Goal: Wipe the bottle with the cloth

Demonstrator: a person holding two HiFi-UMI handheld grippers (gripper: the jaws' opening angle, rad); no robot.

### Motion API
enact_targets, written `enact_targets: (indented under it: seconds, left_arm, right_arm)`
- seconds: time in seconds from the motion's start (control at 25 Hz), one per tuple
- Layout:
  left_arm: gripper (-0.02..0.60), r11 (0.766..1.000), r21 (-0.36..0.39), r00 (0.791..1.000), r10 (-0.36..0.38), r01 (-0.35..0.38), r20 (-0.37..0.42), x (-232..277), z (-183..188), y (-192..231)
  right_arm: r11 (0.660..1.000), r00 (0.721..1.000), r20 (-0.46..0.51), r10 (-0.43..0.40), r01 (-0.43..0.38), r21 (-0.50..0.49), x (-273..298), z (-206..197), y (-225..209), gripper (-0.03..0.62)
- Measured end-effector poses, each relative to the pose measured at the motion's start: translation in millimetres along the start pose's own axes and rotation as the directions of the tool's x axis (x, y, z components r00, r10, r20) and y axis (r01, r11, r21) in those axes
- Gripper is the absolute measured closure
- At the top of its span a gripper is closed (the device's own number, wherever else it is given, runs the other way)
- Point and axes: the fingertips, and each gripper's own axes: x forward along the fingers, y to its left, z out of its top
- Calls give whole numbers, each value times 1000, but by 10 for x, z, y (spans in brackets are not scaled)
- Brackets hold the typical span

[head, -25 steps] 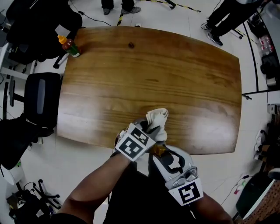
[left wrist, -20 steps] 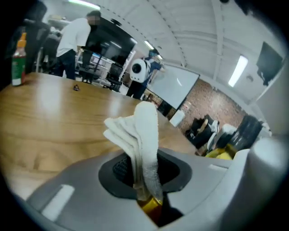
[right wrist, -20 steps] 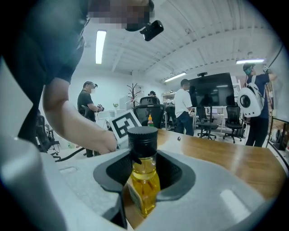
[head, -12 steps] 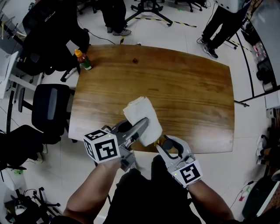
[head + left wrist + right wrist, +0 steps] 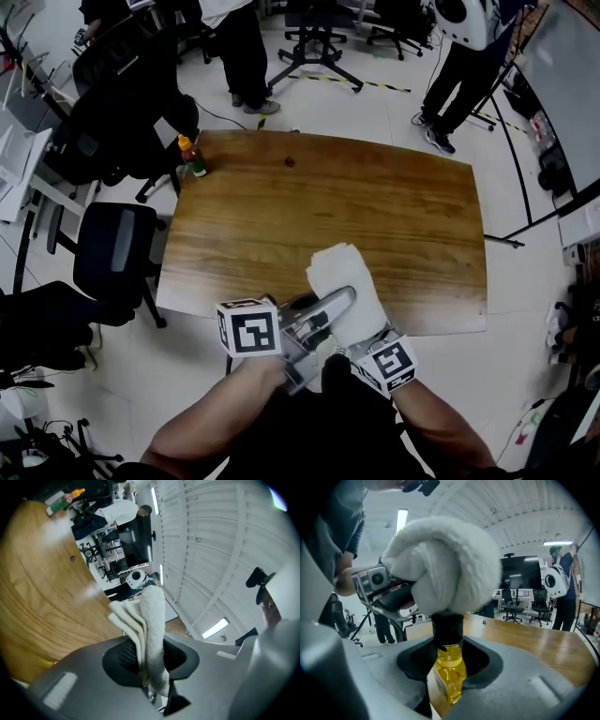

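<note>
A small bottle (image 5: pixel 451 667) of yellow liquid with a black cap (image 5: pixel 447 626) stands upright between the jaws of my right gripper (image 5: pixel 450 658), which is shut on it. A white cloth (image 5: pixel 445 564) sits bunched over the cap. My left gripper (image 5: pixel 150 656) is shut on the folded cloth (image 5: pixel 151 620). In the head view the left gripper (image 5: pixel 339 300) holds the cloth (image 5: pixel 342 281) over the right gripper, so only that gripper's marker cube (image 5: pixel 389 364) shows. The bottle is hidden there. Both grippers hover at the near edge of the wooden table (image 5: pixel 328 206).
A sauce bottle (image 5: pixel 193 157) with an orange cap stands at the table's far left corner, and a small dark spot (image 5: pixel 290 161) lies near the far edge. A black office chair (image 5: pixel 112 253) is left of the table. People (image 5: pixel 239 47) stand beyond it.
My left gripper has carried the cloth to the right, from beside the right gripper to over the bottle's cap. The right gripper keeps its hold on the bottle.
</note>
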Motion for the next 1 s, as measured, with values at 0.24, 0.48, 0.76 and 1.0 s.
enact_targets:
  seconds: [0.24,0.48,0.76,1.0]
  left_arm:
    - [482,985,101,987,145,-138,-67,-30,-256,369]
    - [482,964,179,976,211,-197,-61,-175,-208,365]
    - [480,951,168,966,256,-260,49,-912,-111,403]
    - [480,954,56,952,288,-295,101,-1631,-233,505]
  right_arm:
    - [1000,1000,-31,5,-5,-9,28,-53,36,464]
    - [1000,999,-33,1,-1,1,17,-52,16,464]
    - [998,998,-19,-63,64,15,32,-67,-14,464]
    - [984,984,-16,-177,177,7,51,-36,-35,462]
